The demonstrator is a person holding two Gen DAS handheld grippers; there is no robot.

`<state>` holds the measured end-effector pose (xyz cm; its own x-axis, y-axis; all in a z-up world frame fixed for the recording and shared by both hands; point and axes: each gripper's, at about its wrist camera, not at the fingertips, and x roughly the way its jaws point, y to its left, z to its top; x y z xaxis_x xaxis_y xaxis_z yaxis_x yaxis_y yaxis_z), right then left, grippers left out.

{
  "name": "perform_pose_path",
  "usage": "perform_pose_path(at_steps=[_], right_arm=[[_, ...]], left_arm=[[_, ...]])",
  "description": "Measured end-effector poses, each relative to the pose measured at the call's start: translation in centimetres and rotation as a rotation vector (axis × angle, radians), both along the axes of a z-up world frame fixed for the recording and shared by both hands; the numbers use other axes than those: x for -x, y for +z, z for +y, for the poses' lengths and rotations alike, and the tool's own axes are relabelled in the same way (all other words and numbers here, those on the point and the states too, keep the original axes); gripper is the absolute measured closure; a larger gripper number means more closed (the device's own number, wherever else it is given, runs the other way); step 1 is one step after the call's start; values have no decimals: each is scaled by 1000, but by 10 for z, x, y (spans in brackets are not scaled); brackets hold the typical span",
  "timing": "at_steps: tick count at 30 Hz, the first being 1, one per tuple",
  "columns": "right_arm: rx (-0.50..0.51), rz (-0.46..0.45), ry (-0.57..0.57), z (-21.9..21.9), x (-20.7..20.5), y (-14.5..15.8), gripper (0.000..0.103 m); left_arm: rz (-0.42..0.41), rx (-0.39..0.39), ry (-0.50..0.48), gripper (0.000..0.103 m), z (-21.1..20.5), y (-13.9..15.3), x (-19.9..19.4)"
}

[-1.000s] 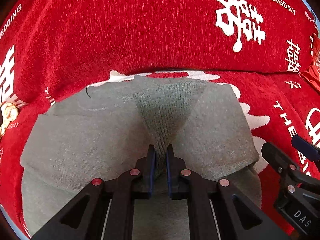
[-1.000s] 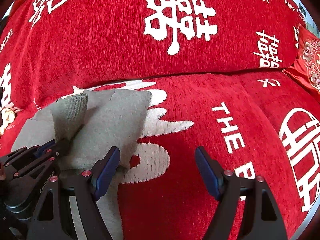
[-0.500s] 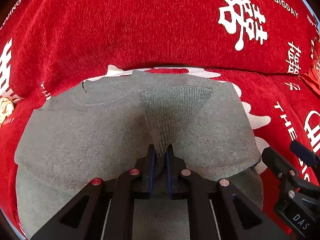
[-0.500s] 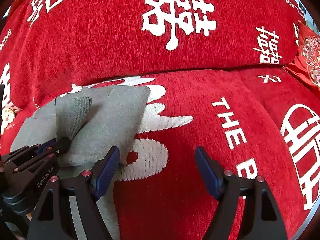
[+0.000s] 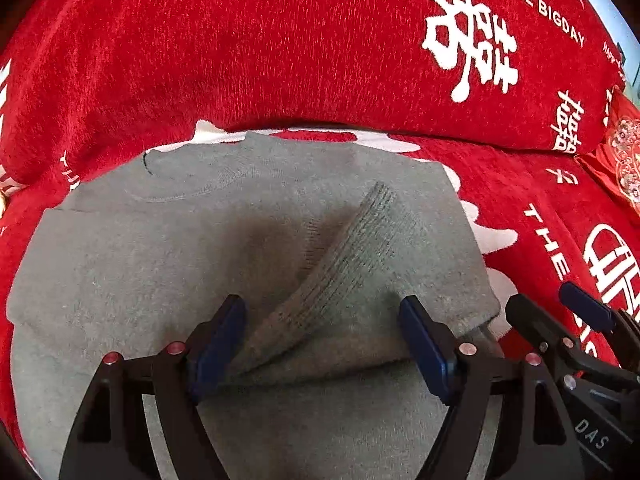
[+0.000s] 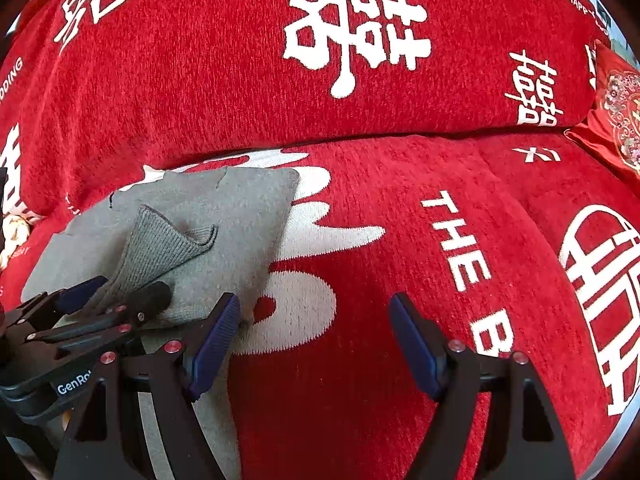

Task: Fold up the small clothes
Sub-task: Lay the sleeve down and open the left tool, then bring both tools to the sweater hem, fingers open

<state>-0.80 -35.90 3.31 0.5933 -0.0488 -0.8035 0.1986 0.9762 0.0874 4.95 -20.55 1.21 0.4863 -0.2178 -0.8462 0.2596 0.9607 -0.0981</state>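
Observation:
A small grey sweater (image 5: pixel 160 248) lies flat on a red sofa seat, its neckline toward the backrest. Its ribbed sleeve cuff (image 5: pixel 340 272) lies across the body, slightly lifted, between the fingers of my left gripper (image 5: pixel 322 340), which is open and just above it. The sweater (image 6: pixel 240 208) and cuff (image 6: pixel 160 248) also show in the right wrist view, with the left gripper (image 6: pixel 116 300) over them. My right gripper (image 6: pixel 314 340) is open and empty over the red seat, just right of the sweater's edge; it also shows in the left wrist view (image 5: pixel 560 320).
The red sofa cover (image 6: pixel 400 240) with white characters and lettering spans seat and backrest (image 5: pixel 280 60). A red embroidered cushion (image 6: pixel 616 120) sits at the far right. A pale patterned object (image 6: pixel 12 232) peeks in at the far left.
My left gripper opened and let go of the sleeve cuff, which dropped and slumped to the right on the sweater. The right gripper stayed open and barely moved.

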Motion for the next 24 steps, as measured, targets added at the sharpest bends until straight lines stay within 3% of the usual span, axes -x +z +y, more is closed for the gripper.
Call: perform_pose_path(at_steps=[13, 20, 24], right_arm=[[14, -27, 21, 17, -1, 17, 23], [2, -49, 63, 51, -24, 26, 23], [4, -17, 102, 77, -54, 24, 23]], left_arm=[[-33, 19, 20, 23, 37, 17, 12], [-61, -32, 41, 23, 63, 22, 14], [-68, -47, 63, 23, 85, 23, 15]])
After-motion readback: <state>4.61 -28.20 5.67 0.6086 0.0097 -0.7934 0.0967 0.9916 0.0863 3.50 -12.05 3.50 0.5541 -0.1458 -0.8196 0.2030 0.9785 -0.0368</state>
